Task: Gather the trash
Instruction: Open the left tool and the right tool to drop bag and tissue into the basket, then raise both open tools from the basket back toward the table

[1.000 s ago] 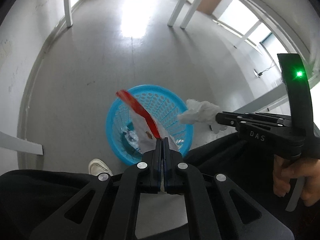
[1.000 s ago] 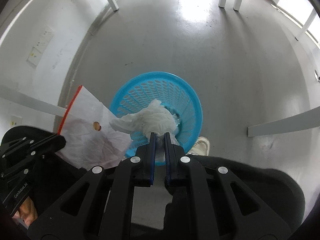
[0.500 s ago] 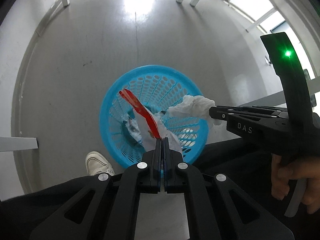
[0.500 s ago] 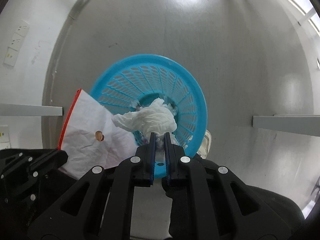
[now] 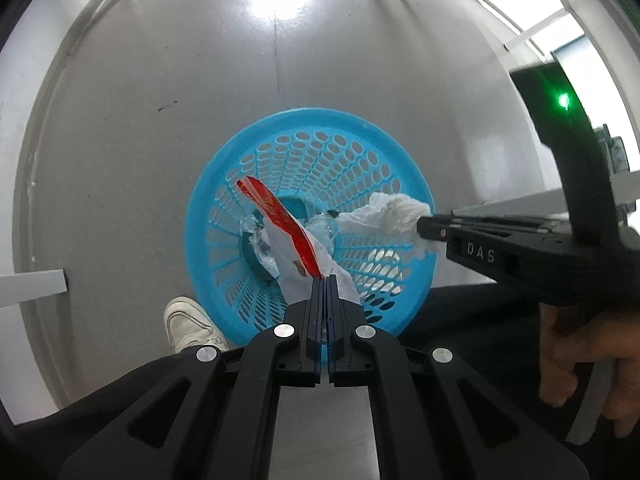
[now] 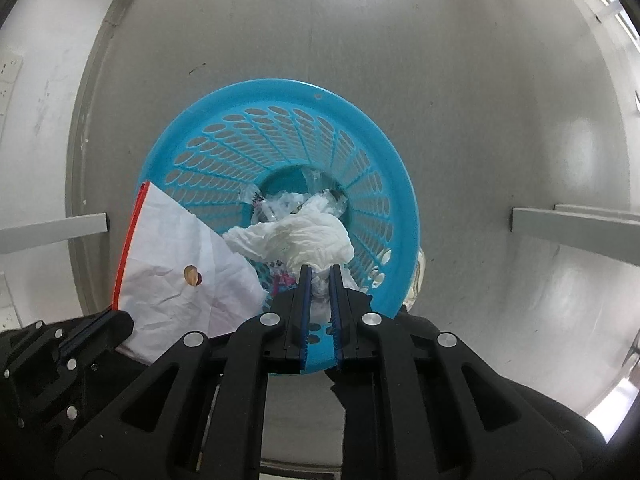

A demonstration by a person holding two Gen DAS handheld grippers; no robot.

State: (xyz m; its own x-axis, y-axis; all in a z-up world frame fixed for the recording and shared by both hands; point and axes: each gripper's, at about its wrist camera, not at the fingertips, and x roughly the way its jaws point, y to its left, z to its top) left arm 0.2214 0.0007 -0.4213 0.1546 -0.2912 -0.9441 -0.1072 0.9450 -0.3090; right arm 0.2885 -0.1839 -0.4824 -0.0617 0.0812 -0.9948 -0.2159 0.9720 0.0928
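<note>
A blue perforated trash basket (image 5: pixel 320 128) stands on the grey floor and also shows in the right wrist view (image 6: pixel 384 184). My left gripper (image 5: pixel 325 278) is shut on a white plastic bag with a red strip (image 5: pixel 292 232), held over the basket; the bag also shows in the right wrist view (image 6: pixel 176 256). My right gripper (image 6: pixel 320 270) is shut on a crumpled white tissue (image 6: pixel 304 236), held over the basket's near side; the tissue also shows in the left wrist view (image 5: pixel 388 212). Clear and white trash (image 6: pixel 288 200) lies at the basket's bottom.
A white shoe (image 5: pixel 188 320) stands on the floor just left of the basket. White table legs (image 5: pixel 32 286) (image 6: pixel 576 228) stand to either side. A hand (image 5: pixel 592 364) grips the right tool's handle. Light grey walls ring the floor.
Both grippers moved forward and down over the basket, which now looks larger and centred. The bag and the tissue now hang above its opening, still gripped.
</note>
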